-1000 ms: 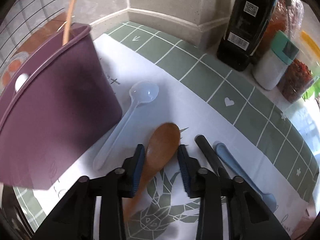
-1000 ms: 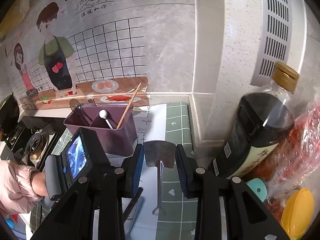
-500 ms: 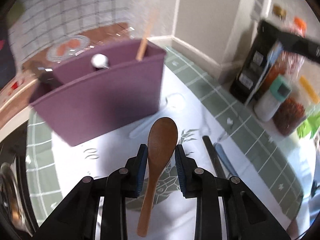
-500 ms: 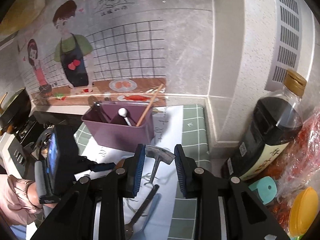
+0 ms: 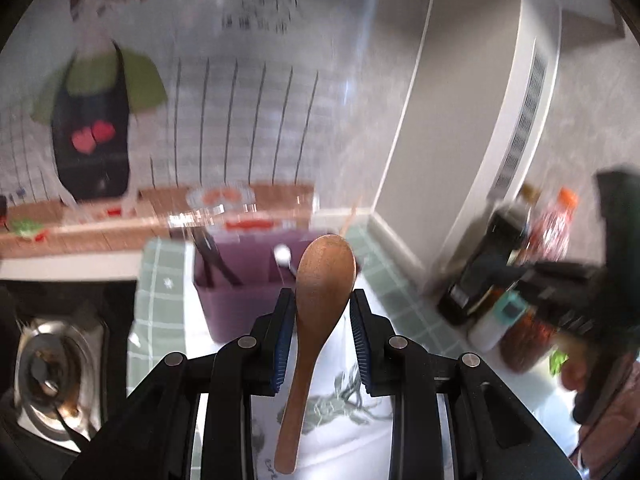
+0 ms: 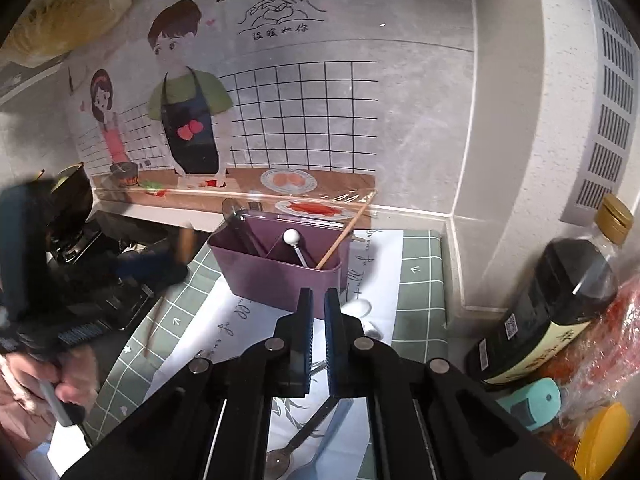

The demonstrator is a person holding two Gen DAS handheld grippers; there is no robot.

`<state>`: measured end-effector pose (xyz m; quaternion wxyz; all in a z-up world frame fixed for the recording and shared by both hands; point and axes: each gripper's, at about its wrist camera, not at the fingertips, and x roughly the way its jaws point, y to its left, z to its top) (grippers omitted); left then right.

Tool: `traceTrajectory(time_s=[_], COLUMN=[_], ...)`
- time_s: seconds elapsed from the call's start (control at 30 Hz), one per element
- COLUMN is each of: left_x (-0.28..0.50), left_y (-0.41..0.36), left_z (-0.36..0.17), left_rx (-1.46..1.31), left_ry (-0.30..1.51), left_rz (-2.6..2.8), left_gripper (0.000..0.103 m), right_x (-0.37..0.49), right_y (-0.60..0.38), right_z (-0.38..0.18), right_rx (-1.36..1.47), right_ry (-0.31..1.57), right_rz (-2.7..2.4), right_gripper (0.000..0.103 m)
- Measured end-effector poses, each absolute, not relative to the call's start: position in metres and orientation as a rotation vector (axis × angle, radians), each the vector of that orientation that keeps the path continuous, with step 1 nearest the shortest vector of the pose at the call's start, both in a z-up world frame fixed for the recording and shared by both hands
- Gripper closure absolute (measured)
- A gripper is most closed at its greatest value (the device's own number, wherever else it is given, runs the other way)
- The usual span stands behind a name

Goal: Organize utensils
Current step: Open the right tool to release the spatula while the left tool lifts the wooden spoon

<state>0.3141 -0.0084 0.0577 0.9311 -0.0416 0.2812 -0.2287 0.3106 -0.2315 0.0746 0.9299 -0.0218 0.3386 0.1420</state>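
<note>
My left gripper (image 5: 320,308) is shut on a brown wooden spoon (image 5: 316,320) and holds it in the air, bowl up, in front of the purple utensil holder (image 5: 240,304). In the right wrist view the holder (image 6: 276,276) stands on the white mat with a chopstick (image 6: 346,236), a white-tipped stick (image 6: 294,244) and dark utensils inside. My right gripper (image 6: 316,300) has its jaws nearly together with nothing visible between them. A metal spoon (image 6: 296,444) and a blue spoon (image 6: 324,448) lie on the mat below it. A clear white spoon (image 6: 360,308) lies beside the holder.
A dark sauce bottle (image 6: 556,304), a teal-capped jar (image 6: 534,402) and red food bags (image 6: 600,360) stand at the right by the wall. A gas stove (image 5: 48,368) is at the left. The wall corner (image 6: 452,224) is behind the holder.
My left gripper has closed on the wooden spoon, lifted it off the mat and tilted up. The metal spatula seen between my right gripper's jaws is gone and the jaws have closed.
</note>
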Motion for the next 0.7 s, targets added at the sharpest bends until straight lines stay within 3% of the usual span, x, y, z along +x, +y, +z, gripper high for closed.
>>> traceTrajectory(time_s=[0.1, 0.13, 0.17, 0.23, 0.43, 0.7], left_x=[0.306, 0.305, 0.303, 0.303, 0.316, 0.320], left_y=[0.001, 0.003, 0.006, 0.011, 0.029, 0.051], left_z=[0.071, 0.071, 0.071, 0.064, 0.036, 0.023], left_rx=[-0.081, -0.080, -0.081, -0.090, -0.143, -0.186], left_ry=[0.533, 0.525, 0.516, 0.519, 0.582, 0.609], left_rz=[-0.440, -0.429, -0.415, -0.398, -0.369, -0.313], left_gripper=[0.074, 0.074, 0.074, 0.074, 0.074, 0.074], right_x=[0.322, 0.329, 0.336, 0.350, 0.397, 0.437], right_y=[-0.233, -0.234, -0.235, -0.238, -0.236, -0.228], right_z=[0.057, 0.045, 0.029, -0.006, -0.078, -0.105], right_rx=[-0.042, -0.052, -0.059, -0.042, 0.109, 0.173], right_ry=[0.762, 0.800, 0.839, 0.889, 1.037, 1.030], right_rz=[0.291, 0.265, 0.216, 0.130, -0.029, -0.233], right_gripper=[0.097, 0.087, 0.065, 0.042, 0.043, 0.043])
